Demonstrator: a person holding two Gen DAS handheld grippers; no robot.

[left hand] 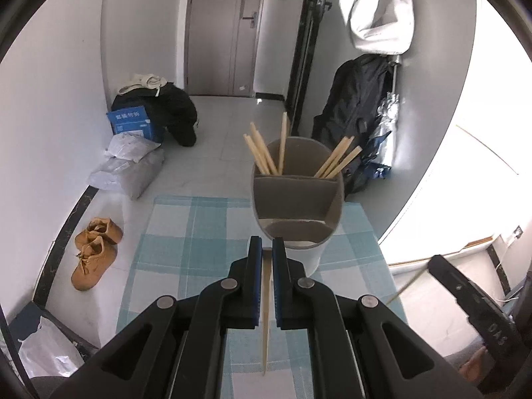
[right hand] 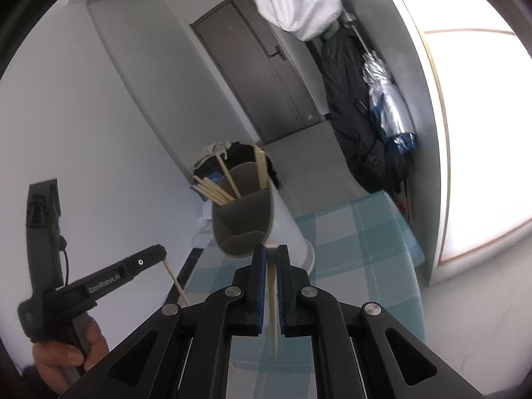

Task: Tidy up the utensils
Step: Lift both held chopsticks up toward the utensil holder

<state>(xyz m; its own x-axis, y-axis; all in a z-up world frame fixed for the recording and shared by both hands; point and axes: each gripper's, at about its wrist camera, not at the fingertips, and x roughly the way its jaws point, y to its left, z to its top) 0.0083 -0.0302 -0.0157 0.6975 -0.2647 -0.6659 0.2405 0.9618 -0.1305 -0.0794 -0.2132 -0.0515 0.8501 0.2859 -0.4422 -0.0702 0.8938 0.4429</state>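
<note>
A white utensil holder with grey dividers (left hand: 299, 199) stands on the blue checked tablecloth (left hand: 186, 232); several wooden chopsticks (left hand: 262, 156) lean in its far compartment. My left gripper (left hand: 266, 249) is shut on a single chopstick (left hand: 266, 312) that hangs down, just in front of the holder. In the right wrist view my right gripper (right hand: 272, 252) is shut on another chopstick (right hand: 272, 299), close to the holder (right hand: 246, 219). The left gripper (right hand: 146, 259) shows at the left there with its chopstick (right hand: 174, 279).
The table's far edge drops to a tiled floor with tan shoes (left hand: 94, 252), grey parcels (left hand: 129, 169), a blue box (left hand: 133, 121) and dark clothes. A dark coat and a folded umbrella (right hand: 389, 106) hang at the right. The right gripper (left hand: 478, 312) shows at the lower right.
</note>
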